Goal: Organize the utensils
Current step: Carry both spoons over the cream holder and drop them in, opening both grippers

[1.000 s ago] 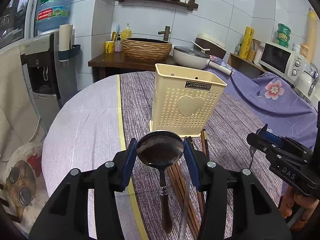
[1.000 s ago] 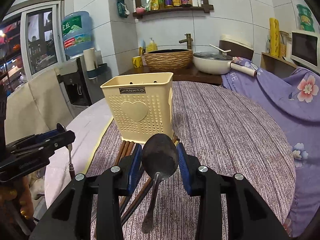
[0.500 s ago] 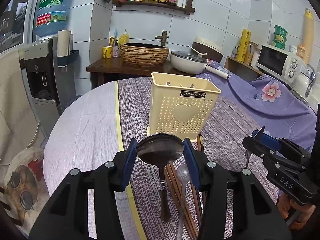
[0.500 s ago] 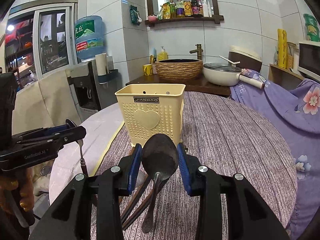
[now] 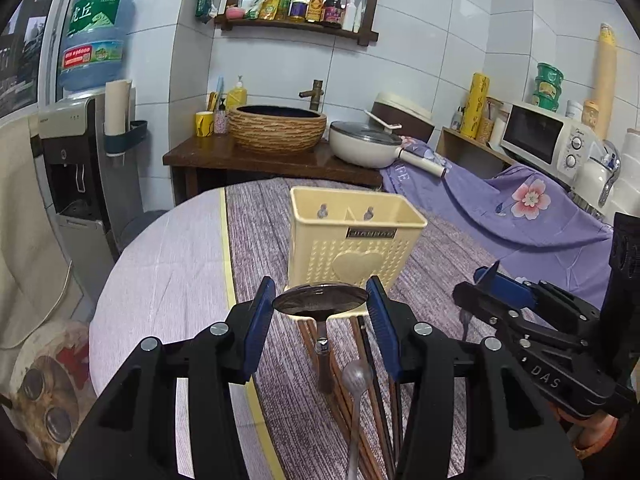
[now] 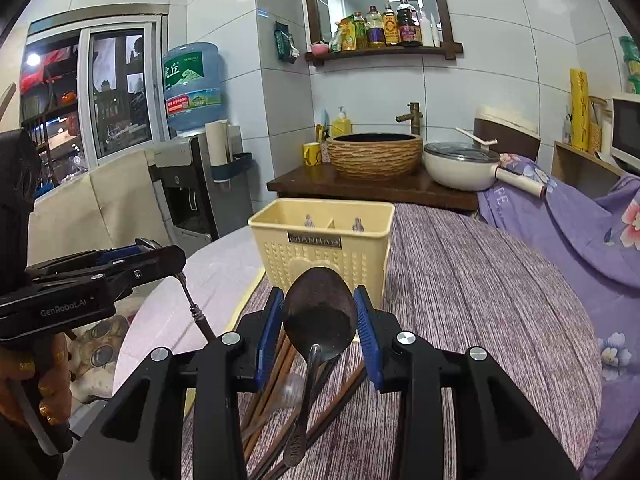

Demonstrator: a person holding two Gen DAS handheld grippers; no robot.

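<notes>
My left gripper (image 5: 320, 300) is shut on the round bowl of a dark spoon (image 5: 320, 303), whose wooden handle hangs down toward the table. My right gripper (image 6: 320, 312) is shut on the oval bowl of an all-metal spoon (image 6: 320, 316), its handle also pointing down. Both hang above the table just in front of a cream perforated utensil holder (image 5: 356, 240) (image 6: 324, 248) with two compartments. Brown chopsticks (image 5: 384, 404) (image 6: 272, 376) and a clear plastic spoon (image 5: 356, 378) lie on the striped cloth under the grippers. Each gripper shows in the other's view: right gripper (image 5: 486, 280), left gripper (image 6: 160, 250).
The round table (image 5: 168, 280) has a purple striped cloth (image 6: 460, 300) over its right part. Behind it stand a wooden counter with a woven basin (image 5: 278, 130) and a white pan (image 5: 366, 144). A water dispenser (image 5: 76, 168) is at left, a microwave (image 5: 540, 140) at right.
Both grippers have risen with their spoons still gripped. The holder now sits lower and farther in both views, and more of the chopsticks shows beneath.
</notes>
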